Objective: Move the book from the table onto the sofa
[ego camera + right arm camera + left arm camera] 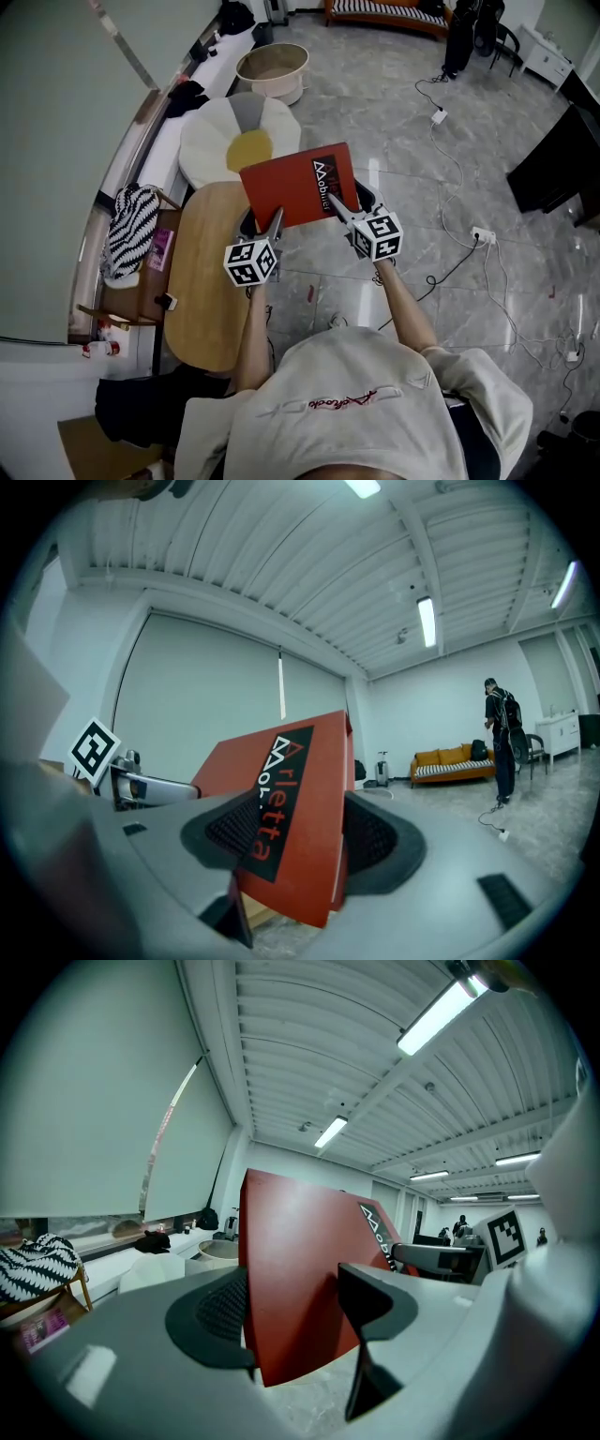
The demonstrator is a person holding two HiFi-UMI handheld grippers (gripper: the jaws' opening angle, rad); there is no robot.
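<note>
A red book (298,185) with a black title strip is held in the air over the far end of the wooden table (208,291) and the floor beside it. My left gripper (265,225) is shut on its near left corner, my right gripper (345,208) on its near right corner. In the left gripper view the book (300,1279) stands upright between the pads of the left gripper (295,1335). The right gripper view shows the book (281,808) clamped between the pads of the right gripper (300,846), and far off the orange sofa (455,761). That sofa (384,11) lies at the top of the head view.
A flower-shaped cushion (239,136) and a round tub (272,67) lie beyond the table. A striped black-and-white bundle (131,230) sits on a shelf at the left. Cables (450,159) run over the grey floor. A person (502,728) stands near the sofa.
</note>
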